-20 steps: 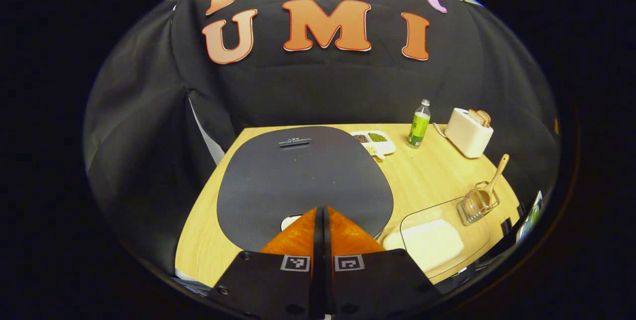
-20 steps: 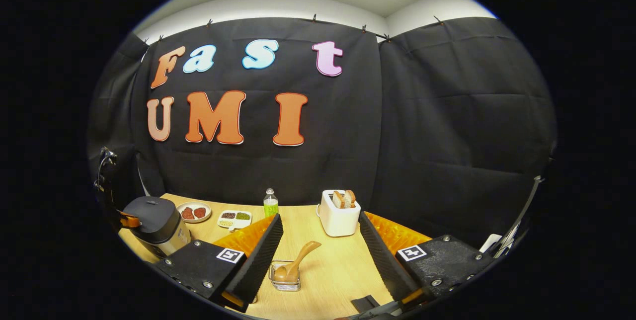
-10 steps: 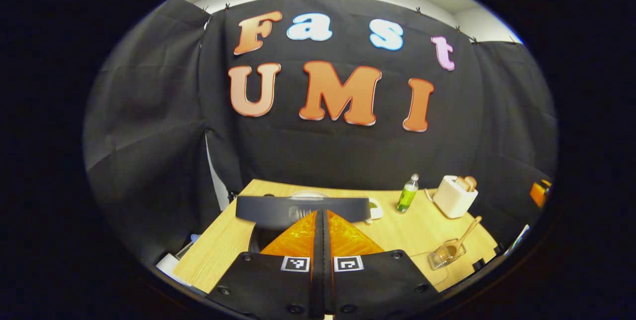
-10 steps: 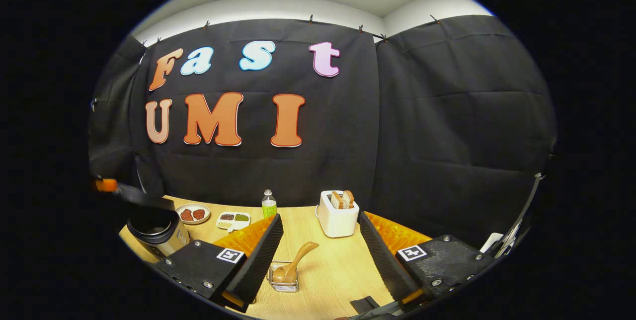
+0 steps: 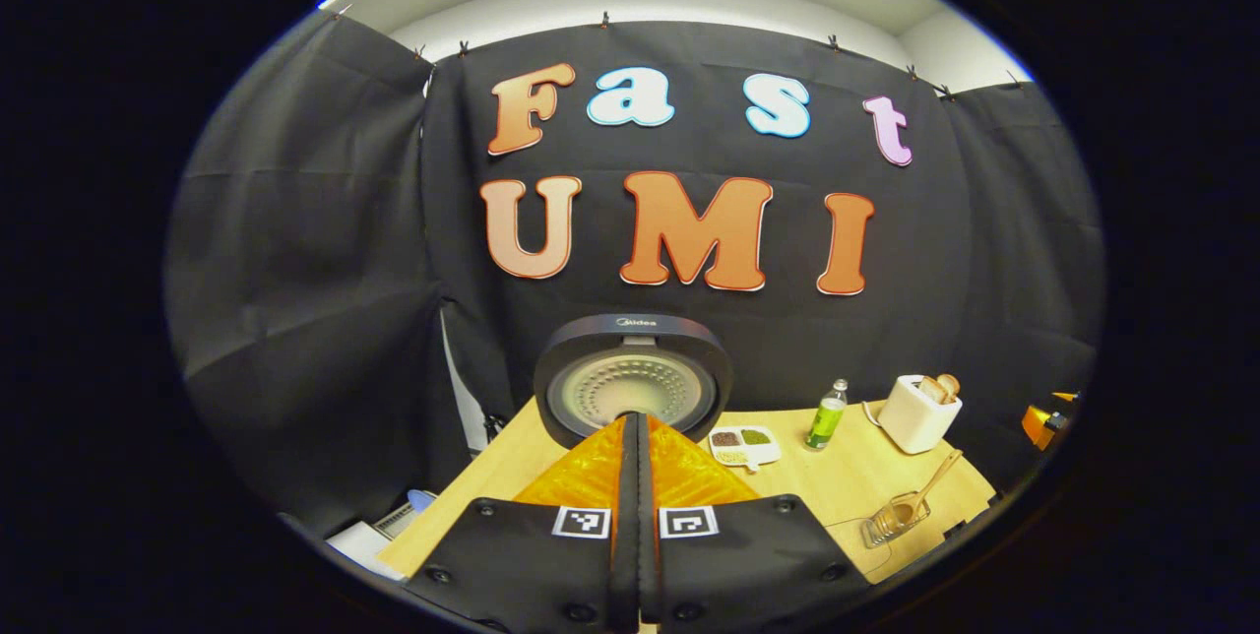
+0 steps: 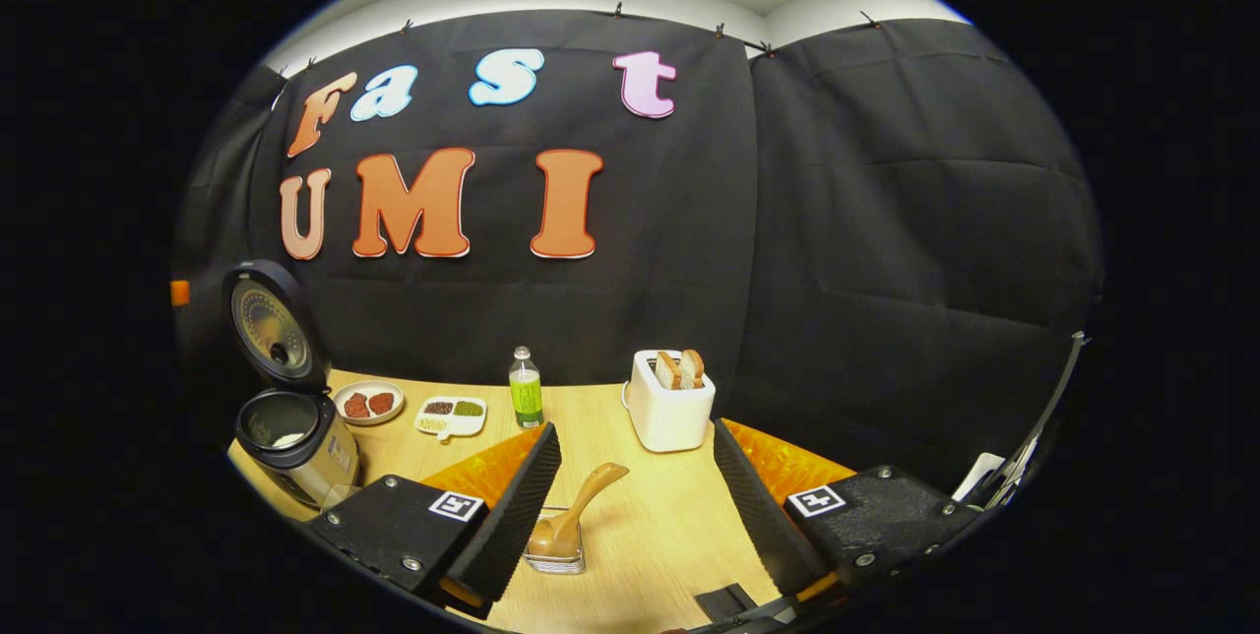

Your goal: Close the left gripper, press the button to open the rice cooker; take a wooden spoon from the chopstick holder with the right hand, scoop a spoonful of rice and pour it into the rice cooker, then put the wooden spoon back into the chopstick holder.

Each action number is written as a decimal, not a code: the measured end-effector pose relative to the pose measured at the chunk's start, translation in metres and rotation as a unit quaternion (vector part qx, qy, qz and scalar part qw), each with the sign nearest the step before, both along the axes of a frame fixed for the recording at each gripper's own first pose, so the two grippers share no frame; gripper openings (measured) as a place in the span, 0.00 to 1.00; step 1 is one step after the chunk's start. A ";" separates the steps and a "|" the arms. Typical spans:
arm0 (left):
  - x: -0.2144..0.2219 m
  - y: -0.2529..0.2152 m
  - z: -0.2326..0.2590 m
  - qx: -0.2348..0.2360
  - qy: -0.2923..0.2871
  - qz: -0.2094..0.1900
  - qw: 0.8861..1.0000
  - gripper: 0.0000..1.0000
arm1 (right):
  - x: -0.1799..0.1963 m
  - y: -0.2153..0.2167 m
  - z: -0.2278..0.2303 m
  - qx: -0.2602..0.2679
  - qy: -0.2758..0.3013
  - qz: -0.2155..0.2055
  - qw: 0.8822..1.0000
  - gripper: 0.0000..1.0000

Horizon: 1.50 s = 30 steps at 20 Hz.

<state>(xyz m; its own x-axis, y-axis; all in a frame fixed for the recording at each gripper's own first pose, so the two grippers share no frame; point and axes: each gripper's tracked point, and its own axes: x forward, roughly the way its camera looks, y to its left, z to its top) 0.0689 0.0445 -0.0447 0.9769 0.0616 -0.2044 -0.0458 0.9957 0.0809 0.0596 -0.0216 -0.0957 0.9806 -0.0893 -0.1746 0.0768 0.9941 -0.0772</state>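
Note:
The rice cooker (image 6: 293,439) stands at the table's left end. Its lid (image 6: 269,324) is raised upright and the pot is open, with a pale patch at its bottom. In the left gripper view my left gripper (image 5: 638,420) is shut with nothing between its fingers. It hangs back from the raised lid (image 5: 632,388), whose metal inner face is turned toward me. A wooden spoon (image 6: 574,513) leans in the wire chopstick holder (image 6: 554,558), bowl down and handle up to the right. My right gripper (image 6: 633,433) is open above and behind the holder, apart from the spoon.
Along the back of the wooden table (image 6: 650,526) stand a white toaster (image 6: 671,410) with bread slices, a green bottle (image 6: 526,393), a white divided tray (image 6: 450,413) of grains and a small plate (image 6: 367,403) of dark pieces. The holder (image 5: 894,514) sits near the right edge.
The cooker's lid has swung up from shut to fully upright. My left gripper, still shut, has lifted and drawn back from the lid. The right gripper has barely moved.

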 end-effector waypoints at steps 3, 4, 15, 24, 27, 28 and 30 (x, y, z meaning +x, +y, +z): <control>-0.007 0.016 0.019 -0.003 -0.028 0.017 0.999 0.05 | 0.017 0.006 -0.035 0.017 0.037 0.005 0.999 0.96; -0.009 0.022 0.021 0.001 -0.034 0.023 0.999 0.06 | 0.022 0.010 -0.049 0.023 0.054 0.012 0.998 0.97; -0.019 0.054 0.012 0.008 -0.050 0.044 0.998 0.72 | 0.081 0.025 -0.158 0.066 0.174 -0.007 0.982 0.83; -0.012 0.072 -0.002 0.009 -0.037 0.054 0.998 0.97 | 0.104 0.039 -0.187 0.113 0.215 0.001 0.970 0.53; -0.007 0.076 -0.008 0.003 -0.032 0.059 0.998 0.97 | 0.107 0.044 -0.192 0.143 0.233 -0.009 0.962 0.30; -0.006 0.079 -0.009 0.001 -0.031 0.061 0.998 0.97 | 0.106 0.050 -0.191 0.162 0.241 -0.003 0.957 0.28; -0.003 0.081 -0.011 0.000 -0.028 0.063 0.998 0.97 | 0.107 0.056 -0.188 0.168 0.234 0.006 0.958 0.20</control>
